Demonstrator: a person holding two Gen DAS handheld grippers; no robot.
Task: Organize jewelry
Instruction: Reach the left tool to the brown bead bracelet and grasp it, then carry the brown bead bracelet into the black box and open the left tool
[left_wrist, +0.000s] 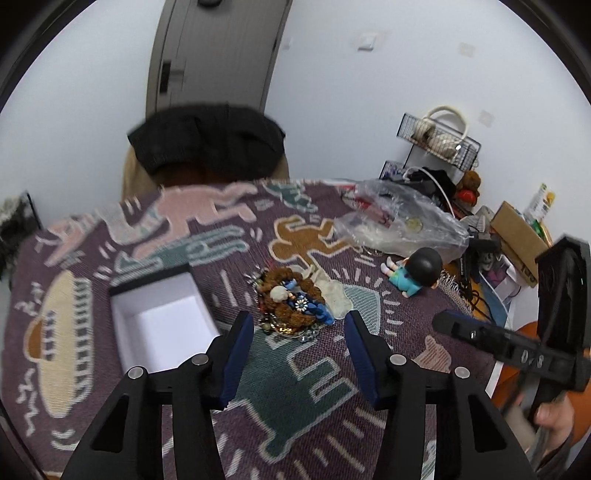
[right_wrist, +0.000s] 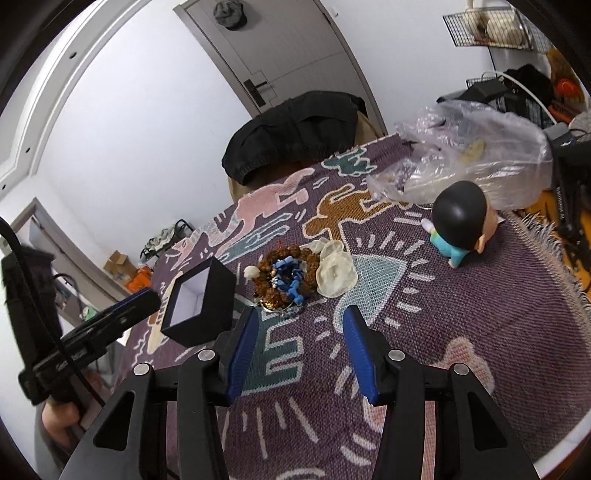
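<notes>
A pile of jewelry lies mid-table on the patterned cloth: brown bead strands, blue beads, a white bead and a pale translucent piece. An open black box with a white inside stands left of the pile. My left gripper hovers just short of the pile, jaws apart, nothing between them. My right gripper is also just short of the pile, jaws apart and empty. Each gripper shows at the edge of the other's view, held by a hand.
A doll with a black head and teal clothes lies right of the pile. A crumpled clear plastic bag sits behind it. A chair with a black garment stands at the far table edge. Clutter and wire racks fill the right side.
</notes>
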